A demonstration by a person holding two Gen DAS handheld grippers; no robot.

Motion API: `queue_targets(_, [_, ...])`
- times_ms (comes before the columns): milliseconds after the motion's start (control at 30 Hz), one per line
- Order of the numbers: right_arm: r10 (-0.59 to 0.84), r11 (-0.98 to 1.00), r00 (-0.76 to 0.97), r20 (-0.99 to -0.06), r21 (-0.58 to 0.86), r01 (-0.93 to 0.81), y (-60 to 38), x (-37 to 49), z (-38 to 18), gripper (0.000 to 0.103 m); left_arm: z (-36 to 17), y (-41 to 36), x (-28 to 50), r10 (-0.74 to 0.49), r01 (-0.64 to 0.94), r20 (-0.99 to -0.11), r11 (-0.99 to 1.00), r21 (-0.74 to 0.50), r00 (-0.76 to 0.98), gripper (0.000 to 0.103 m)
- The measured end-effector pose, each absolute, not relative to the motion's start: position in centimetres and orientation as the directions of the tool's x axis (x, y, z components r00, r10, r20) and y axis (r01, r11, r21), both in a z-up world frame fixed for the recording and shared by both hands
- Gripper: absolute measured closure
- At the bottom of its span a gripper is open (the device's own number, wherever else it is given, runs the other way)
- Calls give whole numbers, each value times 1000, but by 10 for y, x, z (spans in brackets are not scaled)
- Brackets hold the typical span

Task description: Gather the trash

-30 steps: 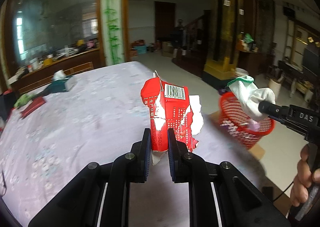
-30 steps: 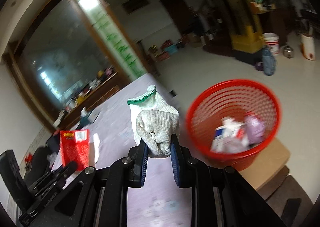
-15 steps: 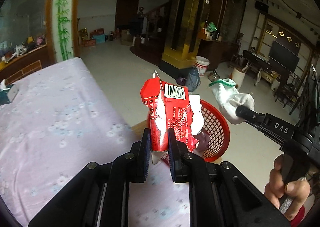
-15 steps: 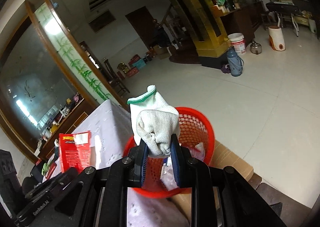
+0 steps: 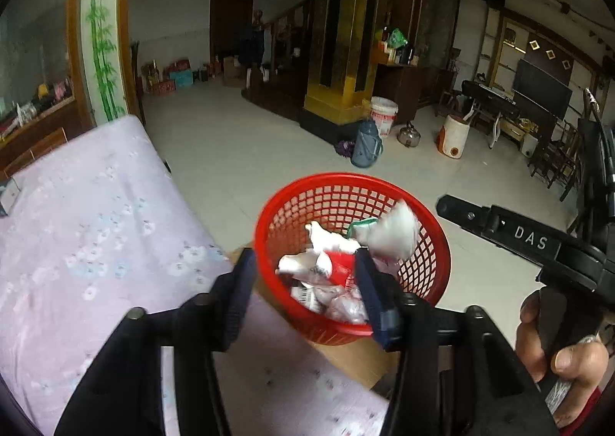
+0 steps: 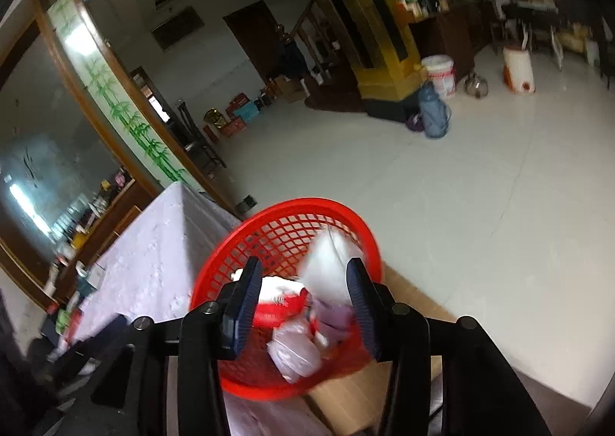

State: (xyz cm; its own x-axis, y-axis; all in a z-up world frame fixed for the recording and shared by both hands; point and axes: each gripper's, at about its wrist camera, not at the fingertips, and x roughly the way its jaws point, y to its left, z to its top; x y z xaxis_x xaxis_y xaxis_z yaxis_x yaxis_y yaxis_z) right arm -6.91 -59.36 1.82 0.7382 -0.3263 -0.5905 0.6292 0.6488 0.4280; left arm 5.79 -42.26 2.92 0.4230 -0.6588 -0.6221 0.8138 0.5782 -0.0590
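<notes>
One red mesh basket [image 5: 430, 221] stood on a flat sheet of cardboard [image 6: 346, 393] at the corner of the bench [image 5: 96, 236]. Two tongs were present. The left tongs [image 5: 305, 282] were spread wide and held nothing; the right tongs [image 6: 303, 290] were likewise spread and empty. One white glove [image 5: 392, 236] with a green cuff was blurred, inside the basket's rim at about 2 o'clock. One torn red carton [image 5: 338, 263] lay among the crumpled white and pale wrappers in the basket; those wrappers were too jumbled to count.

The left wrist view showed the right tongs from the side at 3 o'clock, marked "DAS", with one hand [image 5: 557, 351] gripping the handle. The right wrist view did not show that hand; it showed small clutter at the bench's far end at 9 o'clock, too small to identify.

The bench carried a pale lilac floral cloth. The room had a light tiled floor, one gold-and-black pillar [image 5: 342, 52], one white bucket [image 5: 382, 115], one blue-grey flask [image 5: 367, 148], one kettle [image 5: 409, 134] and a bamboo-painted panel [image 5: 102, 32].
</notes>
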Motion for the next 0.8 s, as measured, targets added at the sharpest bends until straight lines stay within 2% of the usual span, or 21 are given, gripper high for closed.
queue_targets(33, [-339, 660, 736, -585, 410, 630, -586, -73, 21, 47, 33, -412, 53, -662, 813, -601, 582, -36, 447, 37])
queue_targets(67, [-367, 670, 726, -581, 376, 640, -575, -78, 25, 37, 35, -405, 49, -662, 810, -585, 587, -14, 469, 31])
queue_targets(100, [-393, 675, 713, -581, 344, 653, -568, -81, 27, 26, 38, -395, 43, -662, 808, -567, 589, 11, 490, 29])
queue_targets(200, [-473, 688, 676, -565, 243, 684, -536, -90, 33, 14, 40, -366, 26, -660, 800, -523, 596, 72, 539, 25])
queue_targets(267, [-524, 674, 638, -564, 182, 716, -516, -96, 34, 11, 39, -344, 17, -656, 792, -507, 604, 91, 559, 15])
queue_targets(400, [-575, 660, 602, -555, 121, 742, -487, -101, 37, 9, 33, -305, 8, -629, 755, -493, 649, 94, 601, 9])
queue_targets(433, [-591, 653, 589, -551, 102, 750, -480, -103, 37, 9, 31, -296, 7, -610, 738, -498, 668, 95, 616, 5])
queue_targets(633, [-609, 667, 583, -538, 51, 743, -445, -103, 35, 9, 18, -259, 5, -496, 634, -491, 757, 160, 716, 5])
queue_targets(800, [-603, 690, 594, -533, 27, 724, -436, -96, 35, 8, 18, -242, 5, -468, 600, -487, 786, 152, 737, 5])
